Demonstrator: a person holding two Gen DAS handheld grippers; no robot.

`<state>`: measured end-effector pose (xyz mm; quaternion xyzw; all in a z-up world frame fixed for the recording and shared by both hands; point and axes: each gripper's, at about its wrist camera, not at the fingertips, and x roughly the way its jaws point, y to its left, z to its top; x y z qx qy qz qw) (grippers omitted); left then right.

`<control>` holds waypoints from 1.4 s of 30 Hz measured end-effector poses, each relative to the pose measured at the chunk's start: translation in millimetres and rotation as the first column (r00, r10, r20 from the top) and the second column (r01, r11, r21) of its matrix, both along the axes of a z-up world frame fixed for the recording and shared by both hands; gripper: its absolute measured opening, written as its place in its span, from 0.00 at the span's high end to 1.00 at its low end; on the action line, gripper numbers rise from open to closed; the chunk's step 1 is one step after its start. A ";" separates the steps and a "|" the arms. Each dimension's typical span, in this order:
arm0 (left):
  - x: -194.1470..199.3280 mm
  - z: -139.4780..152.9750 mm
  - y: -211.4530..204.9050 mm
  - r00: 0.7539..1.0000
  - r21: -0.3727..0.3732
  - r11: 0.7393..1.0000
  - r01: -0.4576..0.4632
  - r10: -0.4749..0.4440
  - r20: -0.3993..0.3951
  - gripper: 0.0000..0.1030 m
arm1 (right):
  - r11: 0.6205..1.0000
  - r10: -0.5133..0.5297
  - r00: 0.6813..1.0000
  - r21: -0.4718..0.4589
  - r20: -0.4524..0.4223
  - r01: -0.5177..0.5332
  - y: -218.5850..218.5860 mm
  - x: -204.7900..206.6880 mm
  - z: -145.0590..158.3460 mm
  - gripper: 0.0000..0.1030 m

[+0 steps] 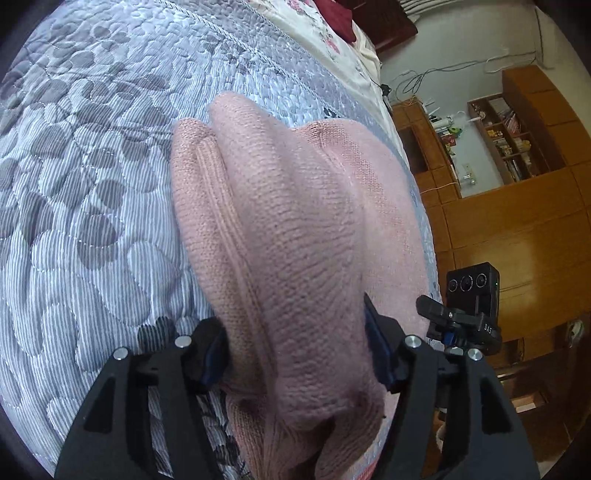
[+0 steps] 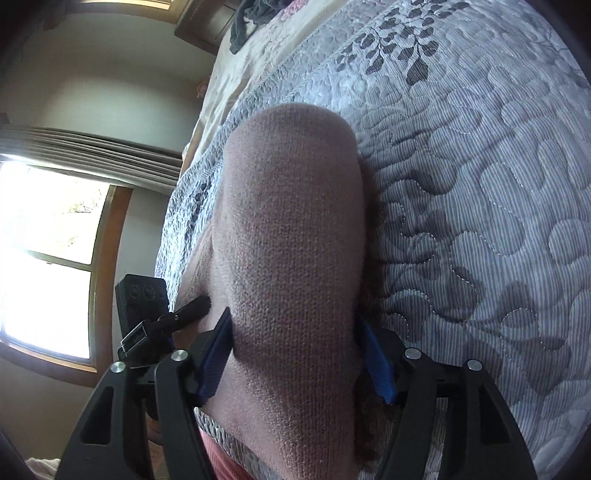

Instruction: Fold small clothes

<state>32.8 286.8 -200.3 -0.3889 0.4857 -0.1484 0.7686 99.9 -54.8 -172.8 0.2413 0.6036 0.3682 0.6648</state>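
Observation:
A pink knit garment (image 1: pixel 295 221) stretches forward from my left gripper (image 1: pixel 297 354), which is shut on a thick bunch of it between the blue pads (image 1: pixel 216 354). The cloth is raised off the grey quilted bedspread (image 1: pixel 92 184) and folds into ridges at its far end. In the right wrist view the same pink garment (image 2: pixel 291 221) runs out between the fingers of my right gripper (image 2: pixel 295 354), which is shut on it too. It casts a shadow on the bedspread (image 2: pixel 480 184). The other gripper's body shows at the side in both views (image 1: pixel 472 306) (image 2: pixel 144 310).
The bed's edge runs close on the right of the left wrist view, with wooden cabinets and shelves (image 1: pixel 517 206) beyond it. A bright window (image 2: pixel 48 258) and curtain lie past the bed's other edge. A floral sheet (image 1: pixel 325 33) and dark clothes (image 2: pixel 243 26) lie at the far end.

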 end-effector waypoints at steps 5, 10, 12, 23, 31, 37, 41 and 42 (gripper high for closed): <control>-14.0 21.2 -0.7 1.000 0.099 0.995 -0.019 0.020 -0.008 0.36 | 0.999 0.007 1.000 -0.047 0.029 -0.006 -5.0 -14.6 17.2 0.26; -45.2 48.1 -7.1 1.000 0.199 0.980 -0.017 0.012 0.027 0.36 | 0.999 0.004 0.999 -0.035 0.045 -0.003 -16.9 -39.7 31.3 0.25; -59.5 54.5 -14.4 0.999 0.221 0.975 -0.012 0.004 0.035 0.35 | 0.998 0.016 0.999 -0.055 0.050 -0.013 -18.5 -51.4 32.5 0.25; -109.7 44.3 -43.2 1.000 0.327 0.945 0.018 -0.017 -0.006 0.35 | 0.993 0.012 0.999 -0.119 0.053 -0.005 -32.1 -102.5 25.7 0.32; -121.7 18.1 -39.4 0.996 0.363 0.930 0.046 -0.015 -0.085 0.33 | 0.986 -0.009 1.000 -0.164 0.001 0.009 -40.2 -117.0 0.8 0.58; -125.7 13.7 -35.2 0.997 0.363 0.931 0.033 -0.004 -0.081 0.33 | 0.985 -0.033 0.999 -0.172 -0.002 0.032 -40.1 -121.2 -3.3 0.57; -134.9 26.8 -39.9 0.997 0.399 0.917 0.027 0.007 -0.083 0.34 | 0.978 -0.025 0.999 -0.205 0.044 0.033 -37.1 -124.3 12.7 0.54; -137.4 31.4 -42.7 0.997 0.416 0.909 0.028 0.007 -0.083 0.33 | 0.974 -0.024 0.998 -0.221 0.060 0.037 -37.1 -126.2 18.0 0.49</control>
